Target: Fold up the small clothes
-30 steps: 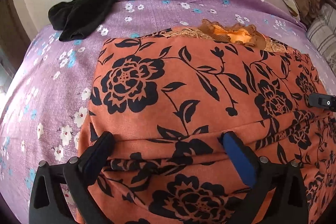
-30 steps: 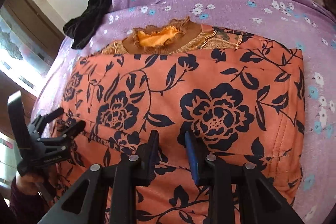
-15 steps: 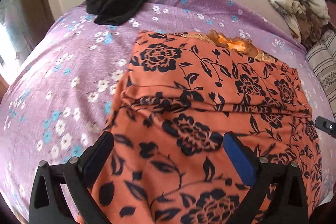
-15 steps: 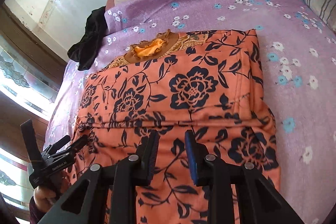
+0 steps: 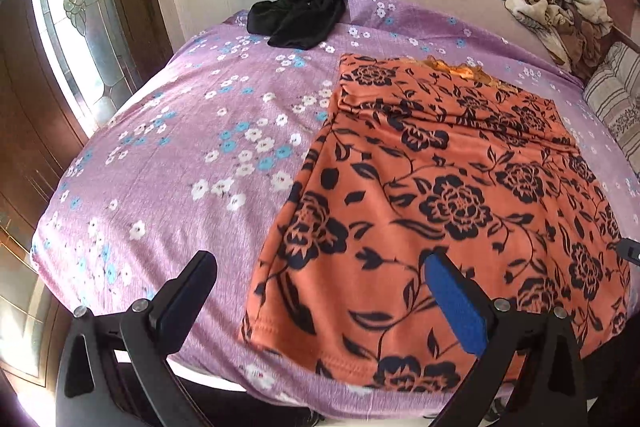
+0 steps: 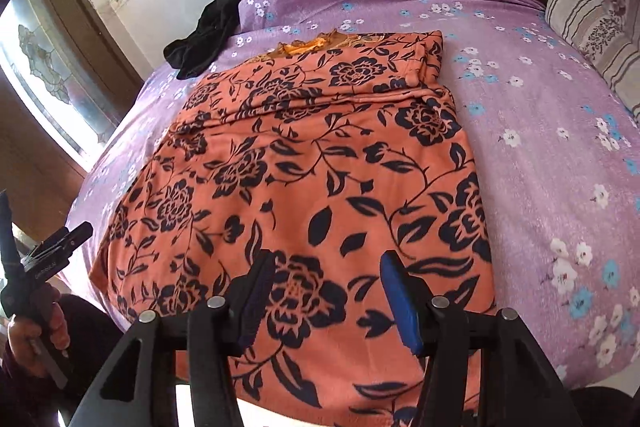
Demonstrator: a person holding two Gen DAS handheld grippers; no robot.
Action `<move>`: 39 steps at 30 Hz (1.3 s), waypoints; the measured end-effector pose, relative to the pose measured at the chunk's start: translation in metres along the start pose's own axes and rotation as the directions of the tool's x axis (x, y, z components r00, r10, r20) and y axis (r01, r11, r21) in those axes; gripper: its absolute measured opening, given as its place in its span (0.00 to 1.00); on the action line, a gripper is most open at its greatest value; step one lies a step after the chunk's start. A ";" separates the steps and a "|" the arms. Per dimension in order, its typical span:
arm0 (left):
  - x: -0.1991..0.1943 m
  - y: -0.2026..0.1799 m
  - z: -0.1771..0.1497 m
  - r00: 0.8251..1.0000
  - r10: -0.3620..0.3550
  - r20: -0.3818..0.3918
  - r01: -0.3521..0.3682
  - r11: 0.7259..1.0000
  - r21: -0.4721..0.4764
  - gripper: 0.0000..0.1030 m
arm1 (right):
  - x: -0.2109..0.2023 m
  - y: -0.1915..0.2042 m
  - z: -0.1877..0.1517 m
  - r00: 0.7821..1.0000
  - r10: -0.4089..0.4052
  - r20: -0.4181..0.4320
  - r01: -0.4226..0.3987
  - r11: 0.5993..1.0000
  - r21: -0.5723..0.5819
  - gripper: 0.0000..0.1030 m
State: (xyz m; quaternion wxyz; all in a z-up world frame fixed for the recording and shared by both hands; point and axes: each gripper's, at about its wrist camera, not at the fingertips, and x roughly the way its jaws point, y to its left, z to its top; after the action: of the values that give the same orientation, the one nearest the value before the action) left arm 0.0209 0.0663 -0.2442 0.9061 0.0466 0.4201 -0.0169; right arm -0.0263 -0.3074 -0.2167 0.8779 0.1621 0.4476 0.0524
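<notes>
Garment: the orange floral garment (image 6: 304, 163) lies spread on the purple flowered bedspread (image 6: 540, 115), filling the centre of the right wrist view and the right half of the left wrist view; its gold-trimmed neckline (image 6: 308, 45) sits at the upper edge, and its hem hangs over the near edge of the bed at the bottom of both frames.
Fold state: a crease runs across the cloth below the neckline, and the upper right corner looks doubled over; I judge the sides are already turned in and the long body is not yet folded.
Left gripper (image 5: 320, 291): jaws spread wide, nothing between them, held above the cloth's lower left edge and the bedspread.
Right gripper (image 6: 326, 291): jaws have just been opening and stand apart, no cloth pinched, poised over the hem area at bottom centre.
Step in hand: a reset between folds, both tools free near the hem.
Next move calls for: each gripper to descend on a hem corner, pinch both layers, and carry the hem up toward the neckline evenly so the edges line up.
Elsewhere: a black garment (image 5: 298, 13) waits in the upper left, well apart from the orange one.
</notes>
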 end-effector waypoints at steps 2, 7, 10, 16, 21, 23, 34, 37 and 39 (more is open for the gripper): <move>-0.005 0.000 -0.013 1.000 0.018 0.000 -0.018 1.000 0.008 1.00 | -0.003 0.001 -0.009 1.000 0.017 -0.009 -0.017 1.000 0.007 0.57; -0.016 -0.002 -0.031 0.999 0.046 0.008 -0.047 0.998 0.039 1.00 | 0.000 0.013 -0.024 0.997 0.047 -0.054 -0.047 0.999 0.009 0.57; -0.026 -0.002 -0.031 0.998 0.057 0.040 -0.059 0.997 0.042 1.00 | -0.002 0.023 -0.028 0.997 0.047 -0.054 -0.049 0.998 -0.029 0.57; -0.027 -0.007 -0.026 0.996 0.050 0.069 -0.054 0.996 0.065 1.00 | -0.011 0.030 -0.025 0.999 0.029 -0.034 -0.031 0.998 -0.050 0.57; -0.015 -0.007 -0.025 0.998 0.045 0.046 -0.049 0.996 0.068 1.00 | -0.016 0.011 -0.022 1.000 -0.017 -0.023 0.017 1.000 -0.007 0.57; -0.010 -0.006 -0.026 0.998 0.046 0.030 -0.048 0.997 0.060 1.00 | -0.015 -0.003 -0.022 0.999 -0.042 -0.031 0.042 0.999 0.021 0.57; 0.013 0.032 -0.019 0.995 0.056 -0.085 -0.060 0.997 -0.041 1.00 | -0.026 -0.053 -0.026 0.994 -0.094 -0.048 0.099 0.987 0.124 0.57; 0.021 0.052 -0.015 0.990 0.040 -0.138 -0.050 0.996 -0.076 1.00 | -0.027 -0.064 -0.027 0.995 -0.078 -0.068 0.088 0.984 0.153 0.57; 0.026 0.064 -0.014 0.984 0.006 -0.176 -0.023 0.995 -0.094 1.00 | -0.027 -0.072 -0.029 0.995 -0.060 -0.085 0.074 0.981 0.181 0.57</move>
State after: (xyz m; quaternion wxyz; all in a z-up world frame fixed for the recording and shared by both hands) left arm 0.0316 0.1321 -0.2684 0.8669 0.0074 0.4981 0.0141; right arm -0.0691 -0.3750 -0.2357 0.8421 0.2252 0.4900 -0.0125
